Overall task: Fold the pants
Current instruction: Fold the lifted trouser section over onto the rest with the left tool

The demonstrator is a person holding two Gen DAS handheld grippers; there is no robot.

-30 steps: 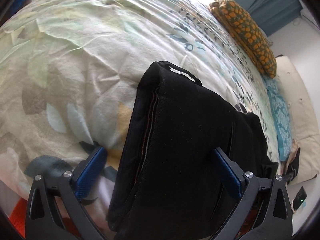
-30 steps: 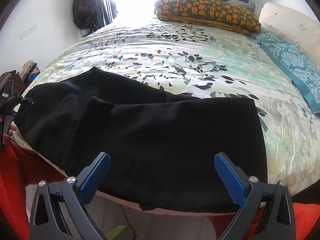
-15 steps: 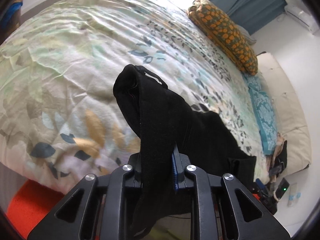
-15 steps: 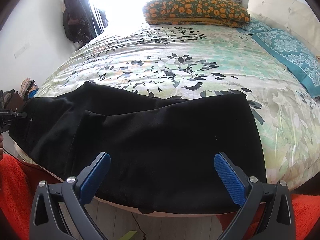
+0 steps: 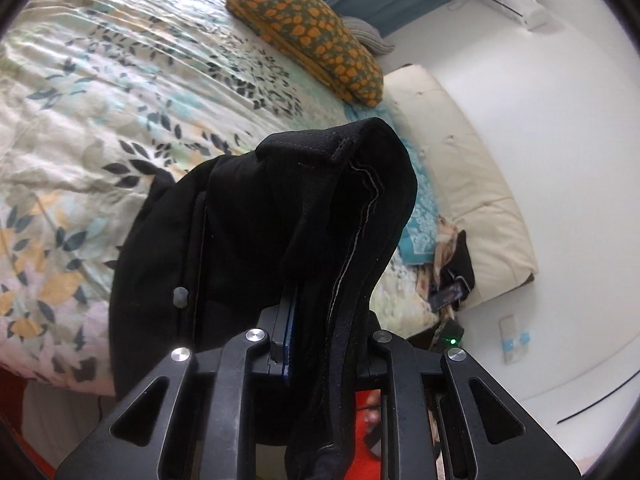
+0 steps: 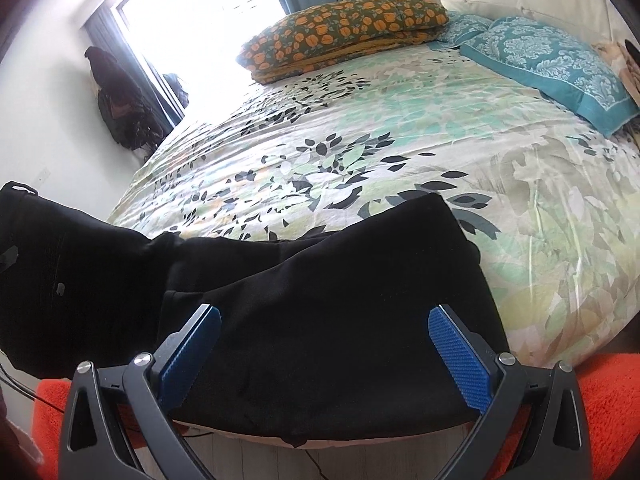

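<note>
Gripping the waistband end of the pants [image 5: 248, 240], the left tool [image 5: 310, 332] holds it above the bed [image 5: 100, 92]; the right tool [image 6: 324, 344] gapes over the legs. Thick cloth may slip free, spoiling the fold.

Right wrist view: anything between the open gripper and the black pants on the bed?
Nothing visible. The right gripper hangs open directly over the black fabric pants on the floral bedspread; only bare cloth lies between its blue pads.

Black pants [image 6: 320, 320] on bed edge, one end lifted, bunched.
</note>
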